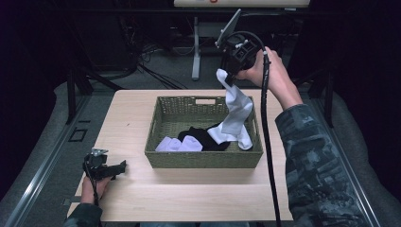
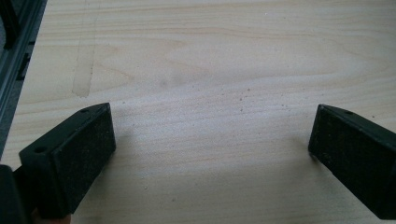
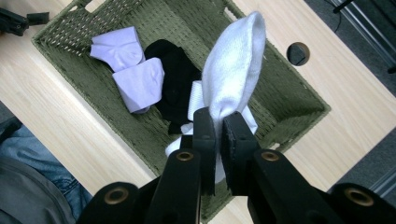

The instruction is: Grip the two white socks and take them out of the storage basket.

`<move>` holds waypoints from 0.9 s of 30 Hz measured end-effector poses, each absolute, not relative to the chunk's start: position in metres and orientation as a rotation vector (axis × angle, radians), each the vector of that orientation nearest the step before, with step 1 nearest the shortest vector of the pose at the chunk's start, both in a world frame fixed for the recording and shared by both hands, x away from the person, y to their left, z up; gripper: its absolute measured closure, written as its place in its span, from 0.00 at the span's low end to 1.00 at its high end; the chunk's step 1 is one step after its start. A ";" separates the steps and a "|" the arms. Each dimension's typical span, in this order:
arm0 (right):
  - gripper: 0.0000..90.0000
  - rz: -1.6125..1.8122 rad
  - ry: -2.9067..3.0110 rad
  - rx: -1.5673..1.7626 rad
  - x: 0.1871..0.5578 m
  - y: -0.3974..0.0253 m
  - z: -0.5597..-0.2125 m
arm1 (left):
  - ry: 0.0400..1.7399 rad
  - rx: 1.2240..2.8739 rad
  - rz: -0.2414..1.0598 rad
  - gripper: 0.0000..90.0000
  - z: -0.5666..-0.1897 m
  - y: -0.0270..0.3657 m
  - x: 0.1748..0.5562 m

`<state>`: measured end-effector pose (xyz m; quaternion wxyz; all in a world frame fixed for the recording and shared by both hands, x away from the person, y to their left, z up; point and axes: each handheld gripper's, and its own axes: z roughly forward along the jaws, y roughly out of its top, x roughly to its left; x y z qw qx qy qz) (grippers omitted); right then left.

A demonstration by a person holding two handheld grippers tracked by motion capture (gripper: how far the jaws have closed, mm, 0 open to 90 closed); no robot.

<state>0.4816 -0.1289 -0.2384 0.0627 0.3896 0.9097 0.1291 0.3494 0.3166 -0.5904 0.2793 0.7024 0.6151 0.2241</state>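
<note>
step in hand: lifting one white sock (image 1: 235, 109) out of the woven basket (image 1: 158, 121); judged mid-extraction, as the sock's lower end hangs inside the basket near its right wall.
right gripper (image 3: 218, 122): raised above the far right corner of the basket; jaws closed tight on the sock's upper part, fabric pinched between the pads.
left gripper (image 1: 113, 168): low over the bare table (image 2: 224, 60) at the near left, well apart from the basket; jaws spread wide, holding nothing.
sock position: hanging from the right gripper, draped down to the basket floor beside a black sock (image 3: 175, 79).
other contents: two folded white socks (image 3: 128, 67) at the basket's near left.
next move: judged to call for more lift until the sock's lower end clears the rim, then a carry toward open table; grip should stay firm, since the fabric could slip.
</note>
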 end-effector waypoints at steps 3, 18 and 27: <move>0.95 0.399 2.730 1.194 0.480 -0.134 -0.231 | 1.649 1.884 0.601 0.00 -0.590 0.317 0.349; 0.95 0.412 2.626 1.275 0.464 -0.188 -0.204 | 1.647 1.885 0.601 0.01 -0.590 0.317 0.350; 0.95 0.412 2.557 1.371 0.456 -0.236 -0.201 | 1.648 1.885 0.600 0.01 -0.590 0.317 0.349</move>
